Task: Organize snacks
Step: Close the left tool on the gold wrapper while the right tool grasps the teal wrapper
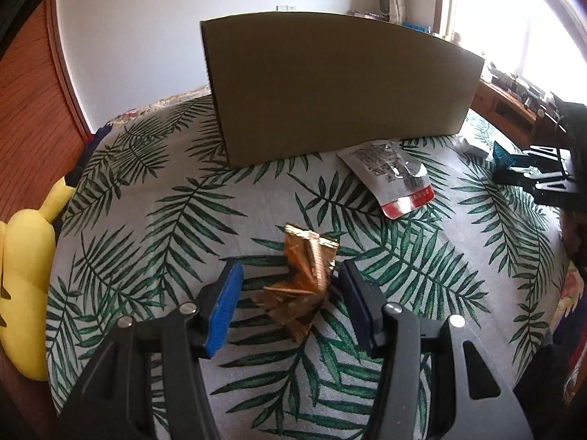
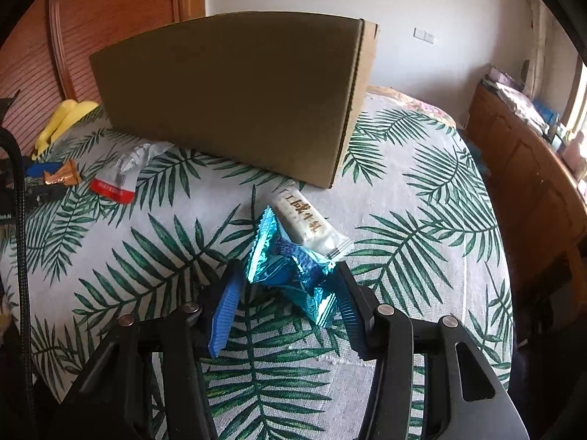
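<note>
Left gripper [image 1: 290, 300] spread wide around a crumpled gold wrapper [image 1: 306, 278] on the leaf-print cloth [image 1: 146, 220], long axis running 5 to 11 o'clock, touching neither pad for certain. Right gripper [image 2: 290, 300] also spread around a blue wrapper [image 2: 293, 267], long axis 10 to 4 o'clock. White bar [image 2: 306, 225] just beyond at 1 o'clock, cardboard box [image 2: 234, 99] at 12.

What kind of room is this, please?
Probably a bedroom: the box stands on a leaf-print bed cover, a yellow plush toy lies beside it, and wooden cabinets line the wall.
</note>
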A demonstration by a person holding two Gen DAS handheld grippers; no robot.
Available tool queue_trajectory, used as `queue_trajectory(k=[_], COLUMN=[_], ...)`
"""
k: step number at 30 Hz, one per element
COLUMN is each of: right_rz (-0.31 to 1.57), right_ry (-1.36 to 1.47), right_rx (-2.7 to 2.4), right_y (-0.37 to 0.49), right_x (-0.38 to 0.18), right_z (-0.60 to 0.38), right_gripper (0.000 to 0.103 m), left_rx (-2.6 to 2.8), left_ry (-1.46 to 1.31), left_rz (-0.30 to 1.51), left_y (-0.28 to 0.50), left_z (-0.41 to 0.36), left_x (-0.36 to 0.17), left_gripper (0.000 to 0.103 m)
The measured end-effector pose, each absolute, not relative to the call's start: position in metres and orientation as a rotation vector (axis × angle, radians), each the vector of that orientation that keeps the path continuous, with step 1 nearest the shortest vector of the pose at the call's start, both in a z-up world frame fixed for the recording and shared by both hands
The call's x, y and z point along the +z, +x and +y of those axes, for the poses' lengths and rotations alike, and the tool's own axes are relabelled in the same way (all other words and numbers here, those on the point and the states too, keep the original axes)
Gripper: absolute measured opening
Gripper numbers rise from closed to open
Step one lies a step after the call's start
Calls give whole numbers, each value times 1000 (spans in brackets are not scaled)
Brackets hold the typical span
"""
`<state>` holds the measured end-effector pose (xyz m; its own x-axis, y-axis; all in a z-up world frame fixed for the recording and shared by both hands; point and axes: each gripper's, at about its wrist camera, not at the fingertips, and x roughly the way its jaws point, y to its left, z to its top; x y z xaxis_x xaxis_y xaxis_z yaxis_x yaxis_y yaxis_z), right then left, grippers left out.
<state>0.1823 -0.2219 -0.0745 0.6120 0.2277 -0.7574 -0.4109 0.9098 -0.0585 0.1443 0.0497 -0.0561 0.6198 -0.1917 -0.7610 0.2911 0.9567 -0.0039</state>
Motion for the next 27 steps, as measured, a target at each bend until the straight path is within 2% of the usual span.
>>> queue_trajectory(k=[7,10,12,19,23,27], right_rz=[837,838,835,828,817,808], right_ry=[-207,-197,-195,-189,-177,-218], right_rx=[369,372,372,367,365,360], right_y=[182,183,183,182,180,178], right_x=[-75,-75,-75,-76,-76,-76], right_z=[-225,-228,-228,-230,-232,-226], right_gripper=[50,50,50,49,37,30], left_rx=[-287,-288,-286,-298,-301,-297], left_ry=[113,106,99,71,49,33], left_rz=[846,830,817,783,797,801], left_y=[144,142,140,135,138,139], left_z=[51,51,52,56,58,60], left_x=[-58,-58,-58,-56,-58,-59], left_gripper=[54,40,26,24,24,24])
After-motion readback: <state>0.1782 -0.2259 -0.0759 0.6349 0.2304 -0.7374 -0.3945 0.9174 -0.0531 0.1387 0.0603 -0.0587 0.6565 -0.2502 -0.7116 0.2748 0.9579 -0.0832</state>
